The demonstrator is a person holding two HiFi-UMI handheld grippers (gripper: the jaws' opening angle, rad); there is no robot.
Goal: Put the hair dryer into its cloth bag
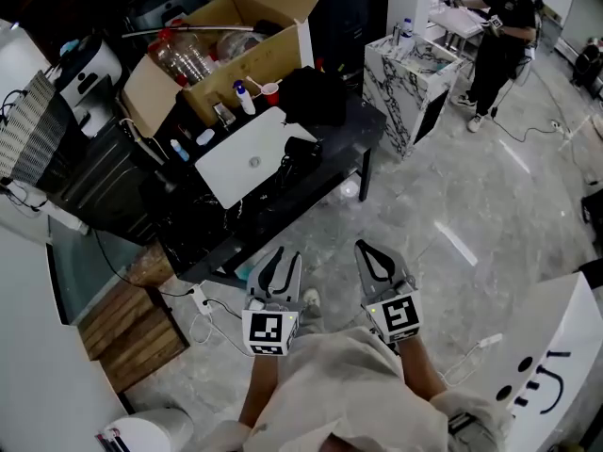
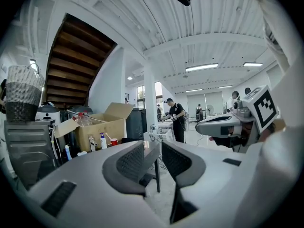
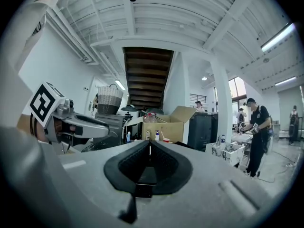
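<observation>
you are holding the left gripper (image 1: 285, 255) and right gripper (image 1: 375, 250) short of the long black tabletop (image 1: 363, 125), fingers of both sitting closed and empty

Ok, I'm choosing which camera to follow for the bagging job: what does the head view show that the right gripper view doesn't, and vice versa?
Only the head view: the hair dryer on the black table, by a flat white panel.
Only the right gripper view: the staircase, the woven basket, and a close look at the right gripper, jaws shut on nothing.
Both: the cardboard box, the left gripper and the person standing at the marble stand.
</observation>
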